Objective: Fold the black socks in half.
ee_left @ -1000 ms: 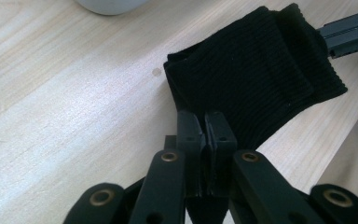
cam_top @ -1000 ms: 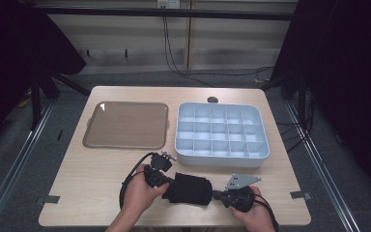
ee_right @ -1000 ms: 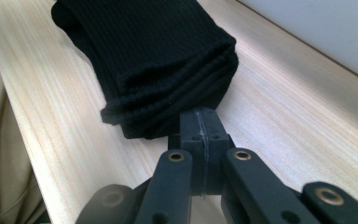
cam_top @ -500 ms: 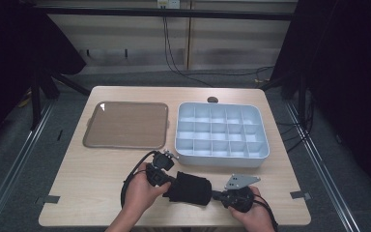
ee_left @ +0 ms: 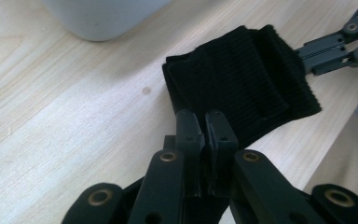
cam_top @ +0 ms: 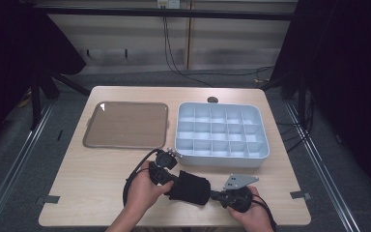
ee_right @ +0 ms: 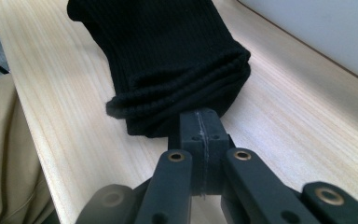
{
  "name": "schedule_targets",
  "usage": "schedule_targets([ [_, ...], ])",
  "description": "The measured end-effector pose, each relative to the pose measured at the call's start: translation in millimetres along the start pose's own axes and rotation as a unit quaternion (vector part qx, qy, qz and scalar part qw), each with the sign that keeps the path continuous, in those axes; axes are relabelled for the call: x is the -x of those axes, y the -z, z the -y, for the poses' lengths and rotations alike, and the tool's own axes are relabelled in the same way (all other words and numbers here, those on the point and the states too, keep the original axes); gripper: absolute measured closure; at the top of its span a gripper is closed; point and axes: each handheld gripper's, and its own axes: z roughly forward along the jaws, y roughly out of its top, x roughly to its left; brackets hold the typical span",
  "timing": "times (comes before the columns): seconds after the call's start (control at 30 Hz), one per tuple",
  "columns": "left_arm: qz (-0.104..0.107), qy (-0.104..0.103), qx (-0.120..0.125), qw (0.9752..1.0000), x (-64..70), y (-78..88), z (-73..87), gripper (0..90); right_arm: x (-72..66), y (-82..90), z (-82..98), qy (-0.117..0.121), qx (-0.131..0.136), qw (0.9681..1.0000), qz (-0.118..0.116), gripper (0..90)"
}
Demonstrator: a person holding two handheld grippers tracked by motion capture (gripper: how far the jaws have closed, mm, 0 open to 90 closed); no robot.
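A black ribbed knitted cloth (cam_top: 189, 187), folded into a thick bundle, lies on the wooden table (cam_top: 92, 179) near its front edge. My left gripper (cam_top: 170, 178) is at the cloth's left end. In the left gripper view its jaws are pressed together on the cloth's (ee_left: 242, 79) near edge, and the left gripper (ee_left: 206, 140) reads as shut on it. My right gripper (cam_top: 216, 194) is at the cloth's right end. In the right gripper view it (ee_right: 200, 125) is shut, with its tips against the lower layers of the folded cloth (ee_right: 168, 51).
A white box with several compartments (cam_top: 222, 130) stands just behind the cloth at the right. A flat brownish tray (cam_top: 125, 124) lies at the back left. The table's front edge runs close under both hands. A small dark disc (cam_top: 213, 100) lies behind the box.
The left gripper has edged slightly to the right. The cloth and the right gripper have stayed in place.
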Motion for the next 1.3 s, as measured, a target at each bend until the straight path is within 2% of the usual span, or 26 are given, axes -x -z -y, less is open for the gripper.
schedule_targets([
  [1.3, 0.027, -0.016, 0.009, 0.9995, 17.2, -5.5, -17.7, 86.1, -3.4, -6.6, -3.2, 0.009, -0.002, 0.9999, -0.005, 90.0],
])
